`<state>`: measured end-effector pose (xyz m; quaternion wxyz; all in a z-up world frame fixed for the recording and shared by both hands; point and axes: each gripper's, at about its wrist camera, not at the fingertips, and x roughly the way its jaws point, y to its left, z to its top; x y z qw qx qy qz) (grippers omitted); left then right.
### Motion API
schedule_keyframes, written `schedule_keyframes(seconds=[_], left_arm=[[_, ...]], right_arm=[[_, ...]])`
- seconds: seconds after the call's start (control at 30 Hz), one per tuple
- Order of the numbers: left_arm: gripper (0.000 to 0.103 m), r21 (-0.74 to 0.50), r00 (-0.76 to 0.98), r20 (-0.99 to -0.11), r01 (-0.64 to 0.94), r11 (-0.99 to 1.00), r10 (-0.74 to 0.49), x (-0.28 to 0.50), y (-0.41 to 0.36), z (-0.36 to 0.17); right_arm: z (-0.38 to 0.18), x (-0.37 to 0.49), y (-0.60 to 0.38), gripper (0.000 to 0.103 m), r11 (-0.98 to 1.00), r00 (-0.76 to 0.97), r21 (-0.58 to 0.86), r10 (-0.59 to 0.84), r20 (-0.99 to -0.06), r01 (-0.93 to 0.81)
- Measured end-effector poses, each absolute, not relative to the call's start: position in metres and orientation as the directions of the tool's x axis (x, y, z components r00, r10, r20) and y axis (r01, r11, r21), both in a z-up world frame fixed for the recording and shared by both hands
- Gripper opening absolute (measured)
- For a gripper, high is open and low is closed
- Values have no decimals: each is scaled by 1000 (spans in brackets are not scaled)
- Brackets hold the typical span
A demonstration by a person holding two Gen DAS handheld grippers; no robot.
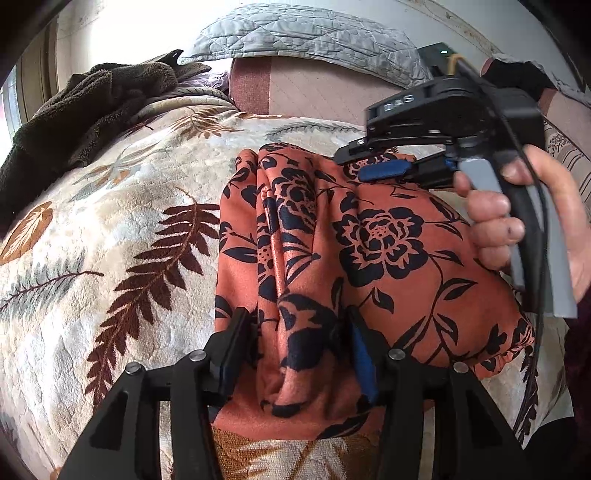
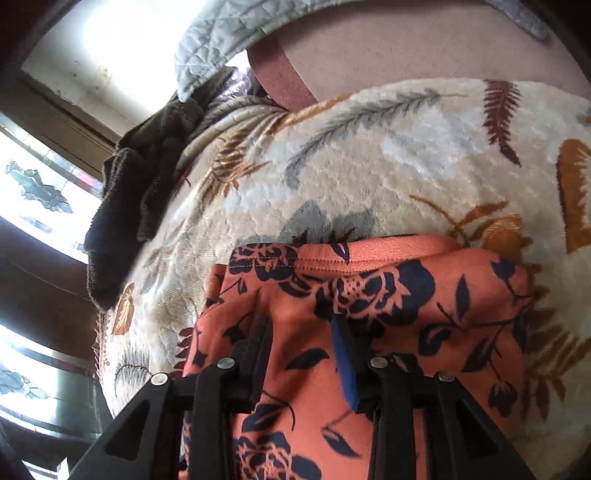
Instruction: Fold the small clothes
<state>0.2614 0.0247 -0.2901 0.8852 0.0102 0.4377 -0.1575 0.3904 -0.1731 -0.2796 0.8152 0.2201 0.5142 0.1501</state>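
Lying on a leaf-print blanket [image 1: 110,221], the garment [image 1: 388,240] sits bunched between the left gripper [image 1: 295,332]'s parted fingers; the right gripper [image 2: 301,325] pinches its fabric.

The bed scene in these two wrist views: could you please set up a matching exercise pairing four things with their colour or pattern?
Things:
1. garment
2. blanket
3. towel
4. quilt

Descriptions:
A. pale grey, stitched in a quilted pattern
B. cream with brown and grey leaves
C. dark brown, fuzzy, bunched up
D. orange with dark navy flowers

Pairs: 1-D, 2-B, 3-C, 4-A
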Motion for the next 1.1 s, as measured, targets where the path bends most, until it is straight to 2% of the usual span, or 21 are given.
schedule_keyframes(seconds=[0.07,0.17,0.27,0.43,0.57,0.67,0.77,0.83,1.0,1.07,1.1], left_arm=[[53,-112,571,-777,287,951,-264,260,24,-289],[53,-90,582,-774,287,954,-248,256,21,-288],[54,-78,589,-772,282,956,-237,252,19,-287],[54,-43,605,-769,272,961,-205,246,12,-286],[54,-7,624,-762,260,965,-173,241,9,-281],[64,27,639,-758,231,973,-131,239,10,-276],[72,80,658,-749,208,975,-79,236,9,-279],[73,106,647,-761,207,973,-55,236,7,-285],[73,68,678,-729,207,976,-93,218,14,-266],[73,71,699,-711,183,981,-79,212,18,-256],[75,75,711,-699,169,983,-69,208,20,-251]], right_arm=[[-266,366,-186,37,830,446,556,514,-733,-41],[-244,318,-204,37,840,498,539,495,-712,-64],[-239,273,-218,37,855,518,516,464,-719,-49],[-276,234,-223,37,869,513,494,435,-740,-24],[-251,216,-219,37,889,532,455,408,-742,-47],[-249,194,-225,37,884,567,466,404,-718,-39],[-283,194,-219,39,881,513,473,407,-756,-2],[-280,190,-214,39,903,526,429,378,-762,-27],[-258,161,-230,38,866,586,500,400,-705,11],[-248,144,-234,40,877,617,481,370,-695,16],[-241,136,-234,45,881,640,472,357,-681,10]])
